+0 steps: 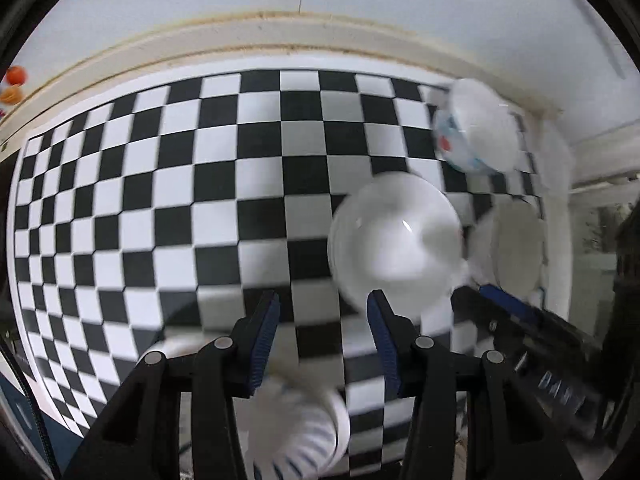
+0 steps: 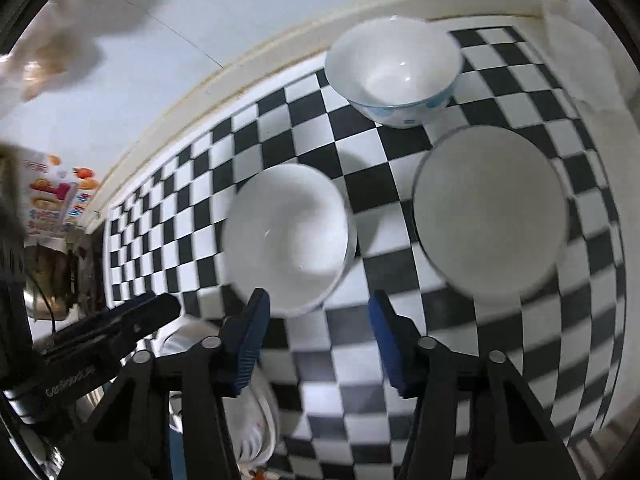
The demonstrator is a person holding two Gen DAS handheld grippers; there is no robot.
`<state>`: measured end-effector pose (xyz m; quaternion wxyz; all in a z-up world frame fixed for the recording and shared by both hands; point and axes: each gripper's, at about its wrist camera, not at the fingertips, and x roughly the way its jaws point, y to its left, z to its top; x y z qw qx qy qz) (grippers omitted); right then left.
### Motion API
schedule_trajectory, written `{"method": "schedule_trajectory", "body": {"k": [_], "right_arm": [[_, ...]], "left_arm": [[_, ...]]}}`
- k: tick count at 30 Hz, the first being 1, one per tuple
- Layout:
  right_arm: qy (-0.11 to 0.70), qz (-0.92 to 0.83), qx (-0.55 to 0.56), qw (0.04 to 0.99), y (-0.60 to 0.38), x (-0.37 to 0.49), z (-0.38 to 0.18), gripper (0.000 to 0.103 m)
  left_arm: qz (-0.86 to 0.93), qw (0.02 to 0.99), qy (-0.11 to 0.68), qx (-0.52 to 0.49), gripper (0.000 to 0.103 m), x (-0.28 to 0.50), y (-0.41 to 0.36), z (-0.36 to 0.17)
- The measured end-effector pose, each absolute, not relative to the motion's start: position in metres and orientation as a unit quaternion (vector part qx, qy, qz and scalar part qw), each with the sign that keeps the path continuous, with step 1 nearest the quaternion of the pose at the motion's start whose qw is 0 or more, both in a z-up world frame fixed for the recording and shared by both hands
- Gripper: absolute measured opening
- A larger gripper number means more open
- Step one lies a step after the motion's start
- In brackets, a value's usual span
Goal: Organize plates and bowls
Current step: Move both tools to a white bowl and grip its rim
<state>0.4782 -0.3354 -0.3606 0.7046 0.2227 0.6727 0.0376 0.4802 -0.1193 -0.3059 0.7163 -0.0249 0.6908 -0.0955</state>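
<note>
Two tools over a checkered desk (image 2: 500, 80) — left tool (image 1: 322, 308) and right tool (image 2: 318, 306) both spread, nothing between the pads. Plain white bowl (image 2: 288, 236) upright mid-desk, just ahead of the right tool's fingertips. Blue-patterned bowl (image 2: 394, 72) farther back near the wall; white plate (image 2: 490, 212) flat just right of the plain bowl. Striped bowl (image 1: 304, 432) blurred beneath the left tool.

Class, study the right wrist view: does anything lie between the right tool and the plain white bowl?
Nothing visible does. The right tool is open and empty, and only bare checkered cloth separates it from the plain white bowl.
</note>
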Motion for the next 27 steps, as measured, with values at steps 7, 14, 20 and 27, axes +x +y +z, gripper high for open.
{"method": "schedule_trajectory", "body": {"k": [7,14,20,27], "right_arm": [[0.715,0.037,0.178,0.675,-0.325,0.514,-0.418,0.013],[0.717,0.065,0.164,0.675,-0.325,0.509,-0.408,0.013],[0.71,0.095,0.163,0.679,-0.339,0.471,-0.372,0.013],[0.724,0.1,0.149,0.666,-0.355,0.412,-0.369,0.013]], "left_arm": [[-0.11,0.685,0.719,-0.026,0.019,0.507,-0.136,-0.352],[-0.101,0.696,0.711,-0.005,0.019,0.473,-0.143,-0.33],[-0.112,0.693,0.712,-0.022,0.019,0.414,-0.149,-0.305],[-0.122,0.679,0.724,-0.011,0.019,0.369,-0.171,-0.318]]}}
